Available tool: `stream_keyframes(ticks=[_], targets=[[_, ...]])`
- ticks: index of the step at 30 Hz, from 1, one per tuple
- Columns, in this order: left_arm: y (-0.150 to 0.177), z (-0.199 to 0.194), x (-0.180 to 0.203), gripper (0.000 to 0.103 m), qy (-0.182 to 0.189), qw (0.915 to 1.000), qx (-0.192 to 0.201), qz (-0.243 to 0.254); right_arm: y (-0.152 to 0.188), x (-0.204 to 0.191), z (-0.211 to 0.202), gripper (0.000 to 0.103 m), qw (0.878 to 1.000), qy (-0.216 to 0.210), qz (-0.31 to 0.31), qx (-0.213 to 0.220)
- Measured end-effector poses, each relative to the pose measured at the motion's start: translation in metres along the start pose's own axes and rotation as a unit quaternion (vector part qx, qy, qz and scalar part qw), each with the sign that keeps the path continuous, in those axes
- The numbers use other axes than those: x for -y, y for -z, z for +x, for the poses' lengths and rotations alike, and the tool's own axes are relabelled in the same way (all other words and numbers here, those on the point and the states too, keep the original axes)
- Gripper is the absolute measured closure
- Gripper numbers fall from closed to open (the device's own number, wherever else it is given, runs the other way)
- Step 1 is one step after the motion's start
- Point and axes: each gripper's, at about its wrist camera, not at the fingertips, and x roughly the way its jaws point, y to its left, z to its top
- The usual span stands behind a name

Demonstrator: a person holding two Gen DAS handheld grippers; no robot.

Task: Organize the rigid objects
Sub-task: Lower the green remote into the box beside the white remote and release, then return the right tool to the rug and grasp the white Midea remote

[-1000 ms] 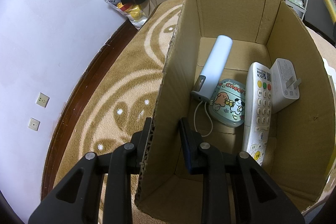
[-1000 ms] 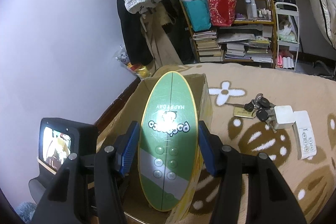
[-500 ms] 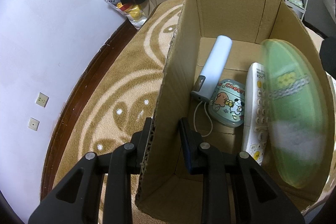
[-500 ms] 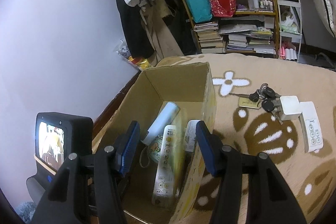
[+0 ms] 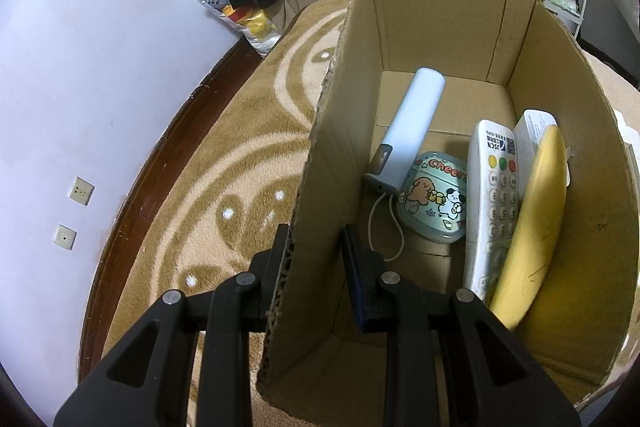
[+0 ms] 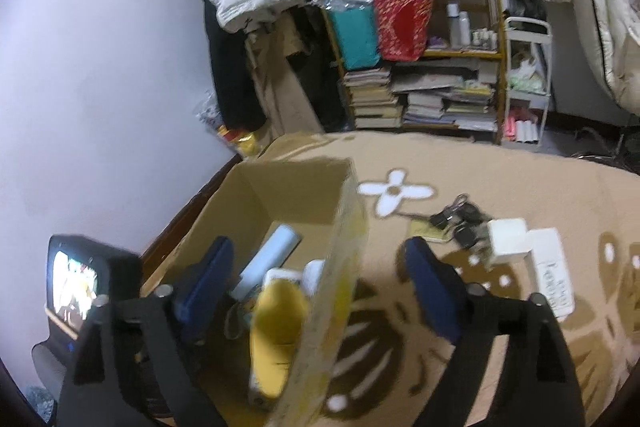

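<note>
Cardboard box (image 5: 404,27) wall clamped by left gripper (image 5: 316,247) | right gripper (image 6: 320,283) jaws wide, empty

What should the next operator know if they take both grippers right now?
Left gripper: shut on the cardboard box wall, steadying it.
Right gripper: open, empty, above the box's right wall.
In the box: white tube, cartoon tin, white remote, white adapter, yellow oval case leaning on the right wall.
Left on the blanket: keys, white cube, white switch panel.

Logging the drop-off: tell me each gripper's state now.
Left gripper: shut on the cardboard box wall.
Right gripper: open, empty.
</note>
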Motion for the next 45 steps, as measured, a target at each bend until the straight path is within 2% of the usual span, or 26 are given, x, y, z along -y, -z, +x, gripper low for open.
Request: stream_keyframes(ticks=[3,18,27,30,34,40,43,44,45], targets=[[0.0,0.0,-0.001,0.078,0.002,1.0,-0.001,0.0,-0.004,0.012,0.0,0.0,1.0,0.024,0.002,0.004],[0.0,0.0,-0.002,0.078,0.001,1.0,-0.001,0.001,-0.005,0.083,0.021,0.0,0.99,0.137,0.01,-0.014],[-0.001,0.001,-0.001,0.078,0.003,1.0,-0.001,0.0,-0.003,0.131,0.031,0.0,0.983,0.175,0.049,-0.027],[-0.001,0.001,-0.002,0.078,0.003,1.0,-0.001,0.0,0.006,0.145,0.033,0.0,0.982,0.178,0.062,-0.02],[-0.001,0.001,-0.001,0.078,0.003,1.0,-0.001,0.0,0.015,0.159,0.041,0.0,0.979,0.189,0.072,-0.031],[-0.001,0.002,-0.001,0.078,0.003,1.0,-0.002,0.0,0.026,0.18,0.052,0.013,0.974,0.204,0.088,-0.055],[-0.001,0.002,-0.001,0.078,0.003,1.0,-0.001,0.001,0.03,0.187,0.056,0.025,0.971,0.211,0.093,-0.062],[-0.001,0.002,-0.001,0.078,0.003,1.0,-0.002,0.001,0.031,0.188,0.056,0.032,0.971,0.214,0.091,-0.062],[-0.001,0.002,-0.001,0.078,0.003,1.0,-0.002,0.001,0.031,0.188,0.057,0.032,0.97,0.218,0.089,-0.064]])
